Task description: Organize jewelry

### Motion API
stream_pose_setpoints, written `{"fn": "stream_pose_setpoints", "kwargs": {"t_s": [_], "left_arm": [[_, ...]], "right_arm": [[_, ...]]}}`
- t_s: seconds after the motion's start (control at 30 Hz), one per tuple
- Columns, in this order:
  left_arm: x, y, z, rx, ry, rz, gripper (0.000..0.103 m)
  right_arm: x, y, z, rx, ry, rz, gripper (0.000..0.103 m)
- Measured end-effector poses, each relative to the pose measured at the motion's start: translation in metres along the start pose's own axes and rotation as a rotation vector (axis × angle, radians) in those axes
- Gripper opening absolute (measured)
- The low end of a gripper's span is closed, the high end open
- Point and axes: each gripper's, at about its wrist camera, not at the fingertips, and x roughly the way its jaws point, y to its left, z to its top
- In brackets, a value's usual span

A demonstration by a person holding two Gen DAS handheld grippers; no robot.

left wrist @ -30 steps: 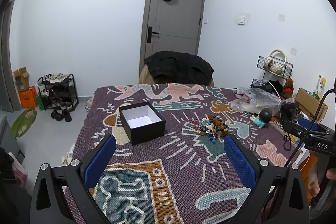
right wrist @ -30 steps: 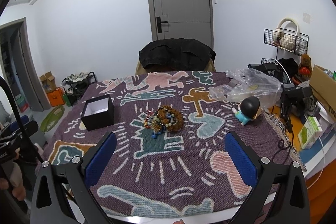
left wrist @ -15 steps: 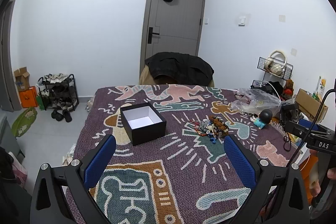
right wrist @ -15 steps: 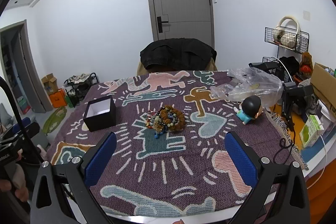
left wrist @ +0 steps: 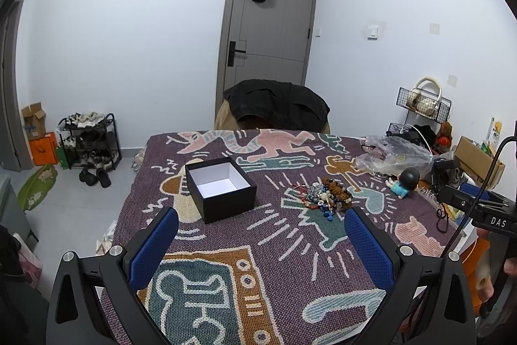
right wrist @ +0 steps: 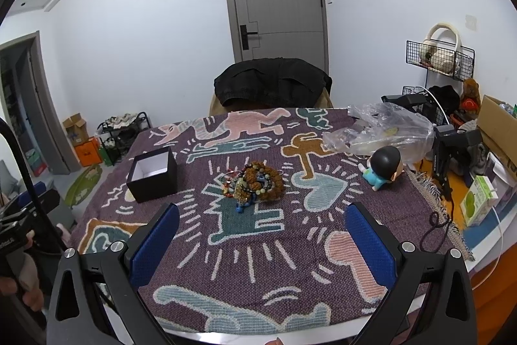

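Note:
A pile of beaded bracelets [left wrist: 326, 199] [right wrist: 255, 183] lies near the middle of the table. To its left stands an open black box [left wrist: 221, 188] [right wrist: 152, 173] with a white, empty inside. My left gripper [left wrist: 260, 243] is open, held above the near left part of the table, short of the box and the pile. Above the table's front edge my right gripper [right wrist: 261, 240] is also open, with the pile ahead of it between the blue pads [right wrist: 370, 243]. Neither gripper holds anything.
A patterned woven cloth [right wrist: 245, 264] covers the table. A small doll [right wrist: 383, 164] and a clear plastic bag [right wrist: 384, 128] sit at the right side. A chair with a black jacket [right wrist: 273, 83] stands behind the table. A juice carton [right wrist: 478, 199] and cables lie at the right edge.
Both grippers have drifted slightly forward toward the table, so the box and the pile look a little nearer. Nothing on the table has moved.

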Motion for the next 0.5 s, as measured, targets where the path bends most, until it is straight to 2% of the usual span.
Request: {"fn": "stream_pose_setpoints", "kwargs": {"t_s": [0.5], "left_arm": [[0.0005, -0.0067, -0.0004, 0.037, -0.005, -0.003, 0.102]], "right_arm": [[-0.0016, -0.0031, 0.0003, 0.003, -0.017, -0.002, 0.103]]}}
